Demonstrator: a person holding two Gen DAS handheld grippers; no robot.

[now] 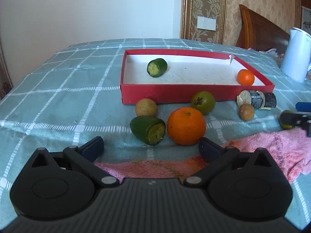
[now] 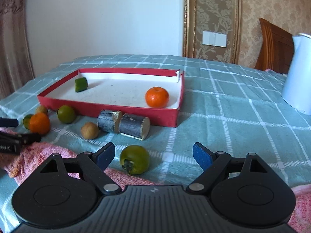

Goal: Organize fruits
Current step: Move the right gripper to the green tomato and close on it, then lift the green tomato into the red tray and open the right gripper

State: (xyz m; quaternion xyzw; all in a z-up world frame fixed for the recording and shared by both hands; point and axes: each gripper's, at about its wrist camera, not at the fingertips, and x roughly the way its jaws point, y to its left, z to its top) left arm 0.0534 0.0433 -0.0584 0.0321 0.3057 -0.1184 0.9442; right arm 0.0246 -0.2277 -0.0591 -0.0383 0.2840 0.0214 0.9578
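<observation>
We are at the picking-up step: both claws gape empty, the left claw (image 1: 150, 148) before the orange (image 1: 186, 128) and the right claw (image 2: 153, 156) around the green tomato (image 2: 134, 159), both fruits lying in front of the red box (image 1: 175, 93), so next each must close and lift.

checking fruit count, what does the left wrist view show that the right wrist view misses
Left wrist view only: the cut green piece lying whole beside the big orange; the right wrist view nearly hides it.

Right wrist view only: the green tomato ahead of the open right claw, seen whole; the left view crops it at its edge.

Both: the red box holding a cut green piece and a small orange, two sugarcane pieces, and the open left claw.
</observation>
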